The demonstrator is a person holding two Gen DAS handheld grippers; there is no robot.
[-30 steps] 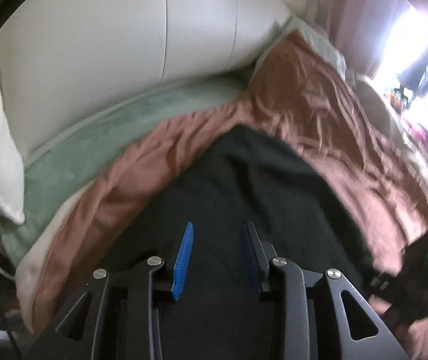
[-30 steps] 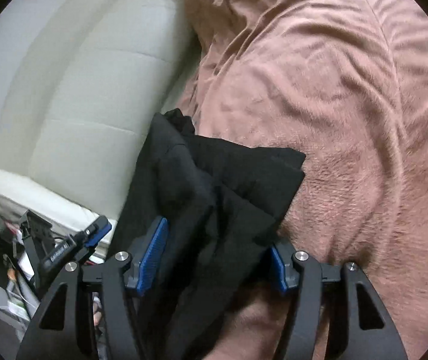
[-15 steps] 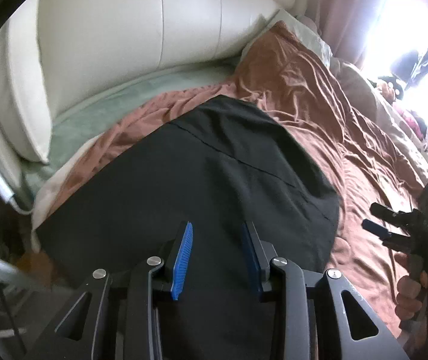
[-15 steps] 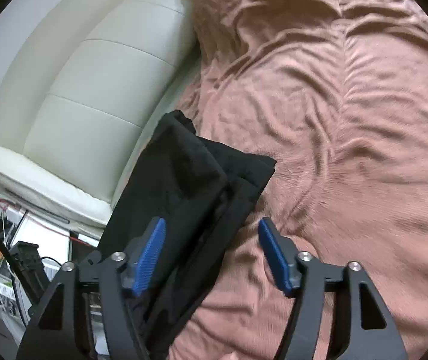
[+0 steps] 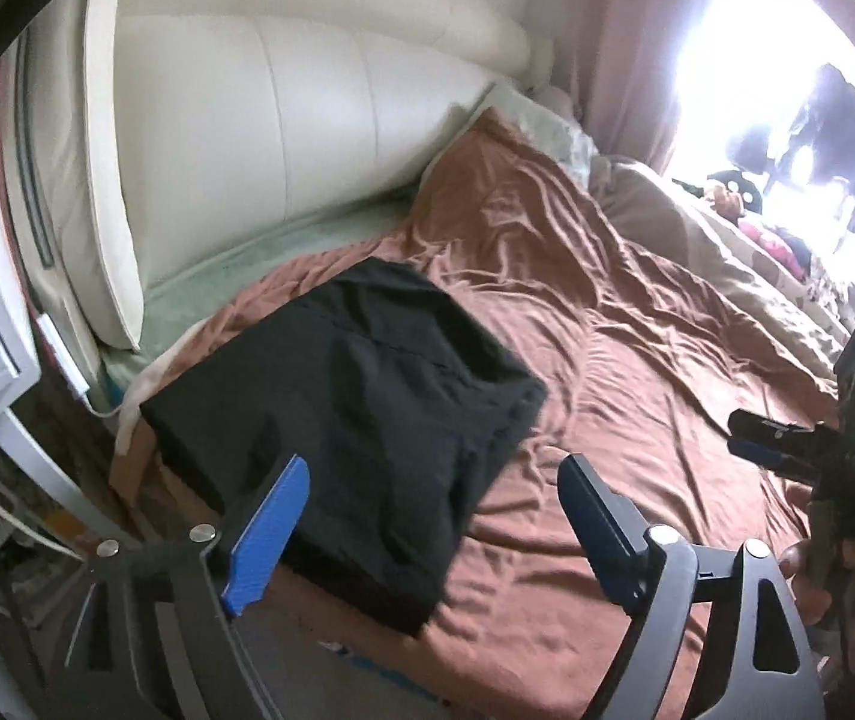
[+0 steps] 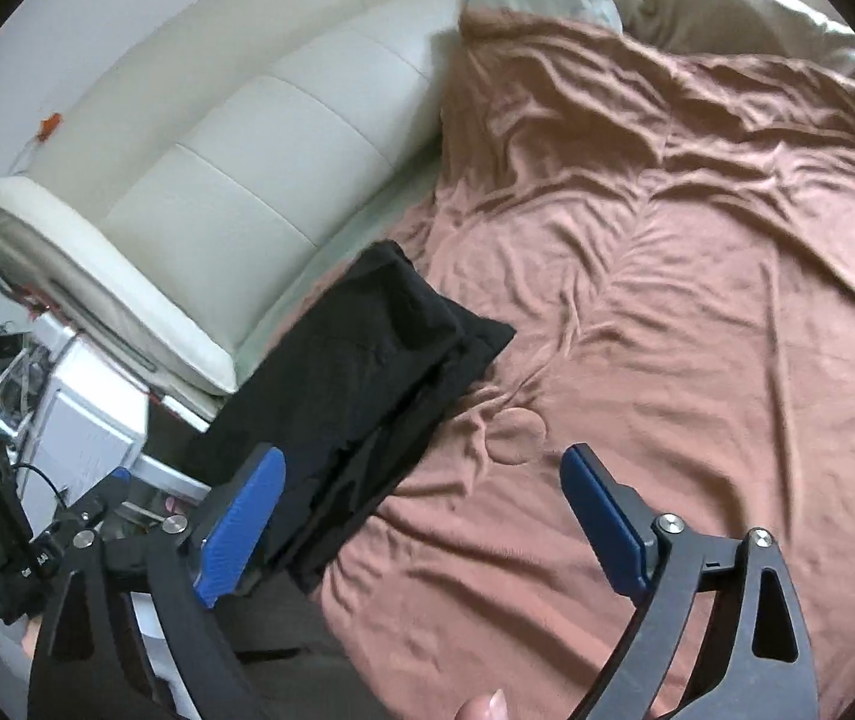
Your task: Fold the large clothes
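Observation:
A black garment [image 5: 355,414] lies folded into a thick rectangle on the brown bedspread [image 5: 637,360], near the bed's corner by the headboard. My left gripper [image 5: 433,522] hovers above its near edge. The jaws are opening wide and nothing is between the blue pads [image 5: 268,531]. In the right wrist view the same black garment [image 6: 367,396] lies ahead and to the left. My right gripper [image 6: 421,522] is over the bedspread [image 6: 667,300] with its jaws opening and empty. It also shows as the right gripper [image 5: 787,444] held in a hand at the left view's right edge.
A cream padded headboard [image 5: 247,120] runs behind the bed, with a green sheet [image 5: 235,264] along its foot. A beige duvet [image 5: 697,240] lies under a bright window [image 5: 757,90]. A white nightstand [image 6: 85,426] with cables stands off the bed's corner.
Both grippers have drawn back and up from the black garment, and their jaws have spread wide. The right jaws no longer straddle the cloth. The garment now lies folded on the bed.

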